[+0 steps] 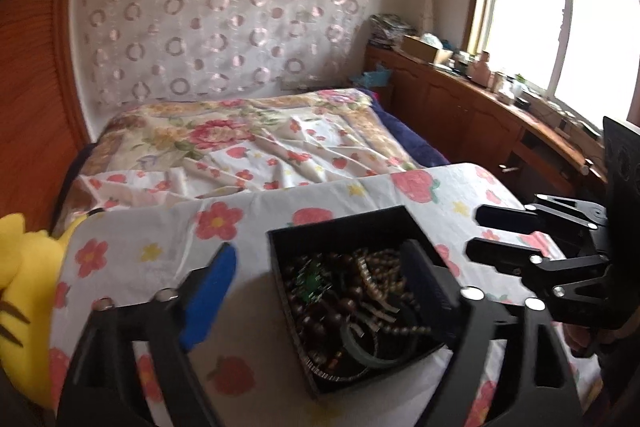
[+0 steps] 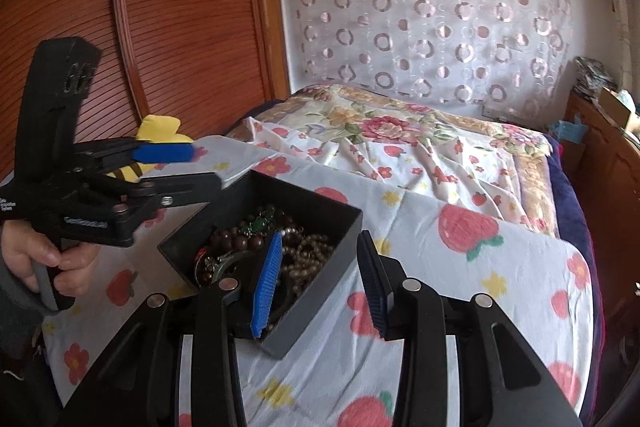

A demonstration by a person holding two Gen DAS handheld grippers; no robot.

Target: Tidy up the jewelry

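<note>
A black open box (image 1: 348, 223) stands on a table with a strawberry-print cloth (image 1: 168, 235). It holds a tangle of jewelry (image 1: 360, 291): brown bead strings, a green piece, a grey bangle. My left gripper (image 1: 316, 275) is open, its jaws astride the box's left wall, one finger over the beads. In the right wrist view the box (image 2: 320, 215) and jewelry (image 2: 256, 231) show too. My right gripper (image 2: 320, 283) is open, its jaws astride the box's right wall. The left gripper also shows in that view (image 2: 188, 167), and the right gripper in the left wrist view (image 1: 476, 235).
A yellow plush toy (image 1: 24, 287) lies at the table's left edge. Behind the table is a bed with a floral sheet (image 1: 256, 143). A wooden cabinet with clutter (image 1: 500, 99) runs under the window at the right. A wooden wardrobe (image 2: 140, 7) stands at the left.
</note>
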